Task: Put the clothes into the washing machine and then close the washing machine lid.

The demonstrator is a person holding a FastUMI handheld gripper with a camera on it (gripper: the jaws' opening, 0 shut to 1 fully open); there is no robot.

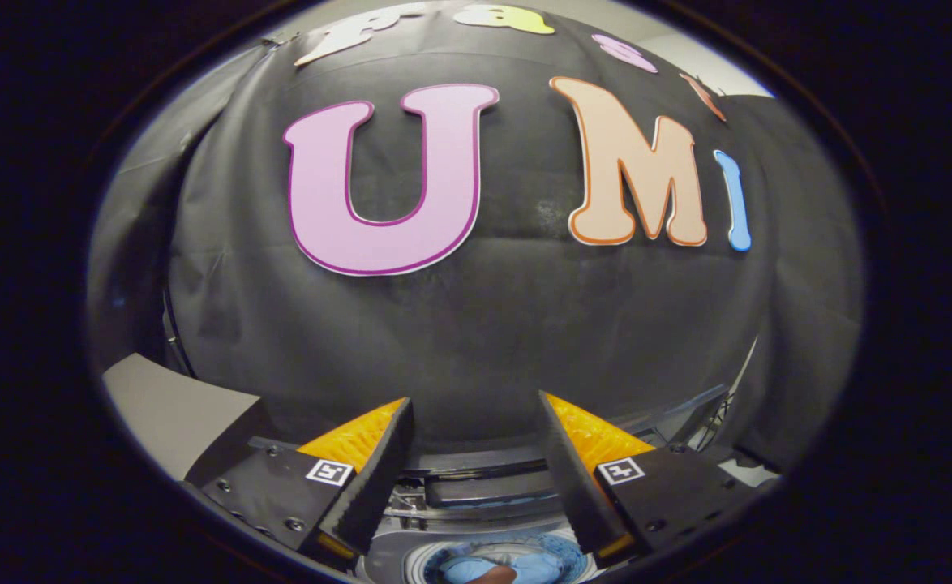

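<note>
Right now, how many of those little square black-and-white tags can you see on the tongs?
2. One tag sits on one finger of the tongs, the other tag on the other finger. The tongs are open and hold nothing, above the washing machine. Others may be hidden.

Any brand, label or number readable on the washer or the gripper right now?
None readable.
Markers on the open gripper, whose fingers hold nothing: black-and-white square patterns, no words.
Washing machine beneath the fingers, blue clothes in it: no legible label or number.

Open claw (476,422) holds nothing; washing machine (476,487) mouth below seems unblocked.
</note>
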